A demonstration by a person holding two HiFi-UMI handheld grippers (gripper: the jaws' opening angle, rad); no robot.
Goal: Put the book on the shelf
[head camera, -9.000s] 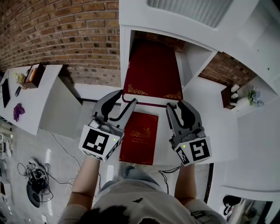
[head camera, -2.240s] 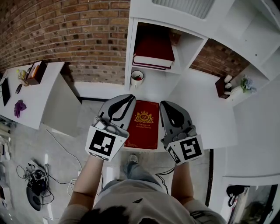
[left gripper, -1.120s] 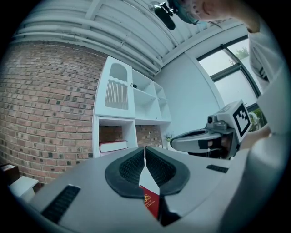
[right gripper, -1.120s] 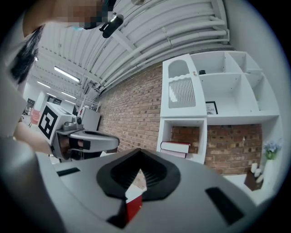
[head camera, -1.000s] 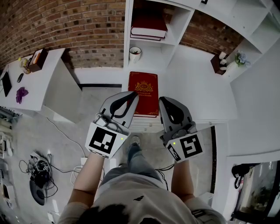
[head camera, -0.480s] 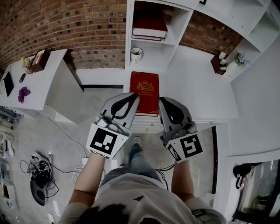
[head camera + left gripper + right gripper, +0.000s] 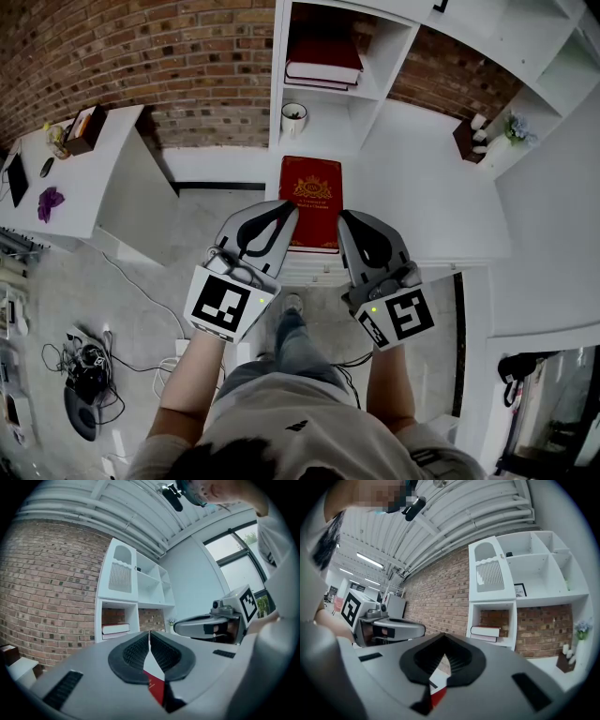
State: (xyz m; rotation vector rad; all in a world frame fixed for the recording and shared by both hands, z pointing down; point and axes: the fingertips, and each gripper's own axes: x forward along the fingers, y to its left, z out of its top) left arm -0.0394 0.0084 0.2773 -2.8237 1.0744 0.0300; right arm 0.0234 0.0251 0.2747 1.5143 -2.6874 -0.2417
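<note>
Red hardcover book with a gold crest (image 7: pixel 310 202) lies flat on the white counter (image 7: pixel 422 187) before the white shelf unit (image 7: pixel 356 122). We hold our left gripper (image 7: pixel 284 212) and right gripper (image 7: pixel 345 219) level at its near end, both clenched shut, empty.

No wording can be read. The red book (image 7: pixel 310 202), centre of the head view, bears a gold crest over gold lettering too small to make out. The marker cubes (image 7: pixel 223 305) on the left gripper (image 7: pixel 286 208) and right gripper (image 7: pixel 345 217) show black-and-white squares, no letters. A framed print (image 7: pixel 519 590) in the shelf (image 7: pixel 534 601), upper right of the right gripper view, is illegible.
</note>
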